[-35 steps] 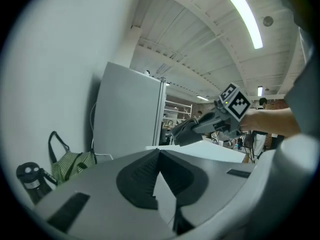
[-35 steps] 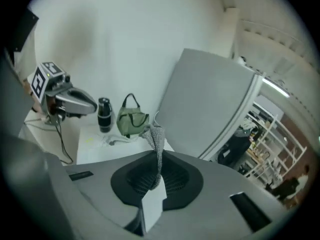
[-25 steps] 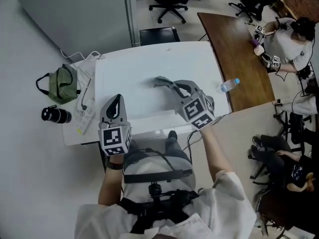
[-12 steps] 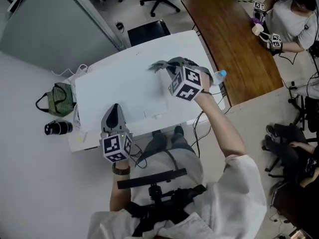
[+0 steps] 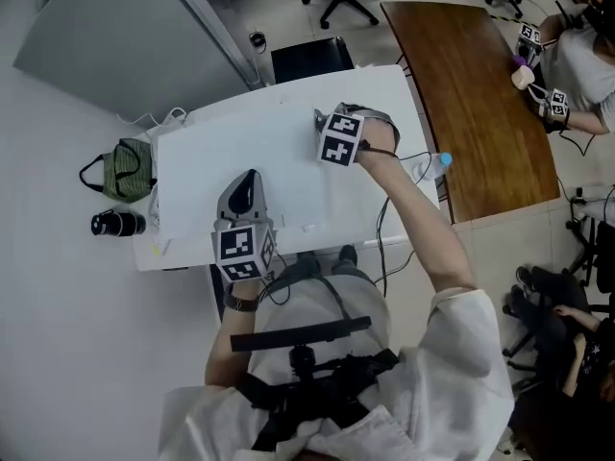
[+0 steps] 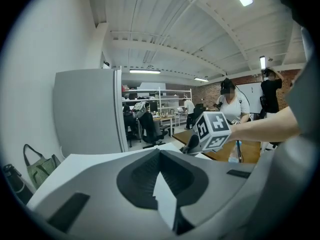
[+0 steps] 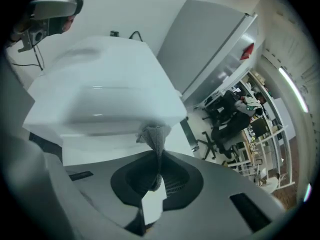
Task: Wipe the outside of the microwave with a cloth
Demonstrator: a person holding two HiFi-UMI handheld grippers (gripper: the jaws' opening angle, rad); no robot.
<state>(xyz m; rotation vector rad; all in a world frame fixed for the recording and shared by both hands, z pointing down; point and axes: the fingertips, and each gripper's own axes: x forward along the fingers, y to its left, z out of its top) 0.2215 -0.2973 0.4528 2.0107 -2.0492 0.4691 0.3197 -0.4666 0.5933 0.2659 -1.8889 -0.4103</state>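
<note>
The white microwave (image 5: 279,161) fills the middle of the head view, seen from above. My right gripper (image 5: 329,116) reaches over its far right part, shut on a grey cloth (image 5: 357,112). In the right gripper view the cloth (image 7: 155,136) hangs twisted from the shut jaws, against the microwave's (image 7: 100,84) white corner. My left gripper (image 5: 250,179) hovers over the near edge of the top, shut with nothing in it. The left gripper view looks across the microwave's top (image 6: 90,164) to the right gripper's marker cube (image 6: 214,129).
A green bag (image 5: 127,169) and a black cylinder (image 5: 117,223) lie left of the microwave. A water bottle (image 5: 434,164) sits at its right by a wooden table (image 5: 471,94). A grey panel (image 5: 115,36) stands behind, with a black chair (image 5: 312,58) and seated people to the right.
My right gripper has carried the cloth from the near middle of the top away toward its far right part. The left gripper has stayed by the near edge.
</note>
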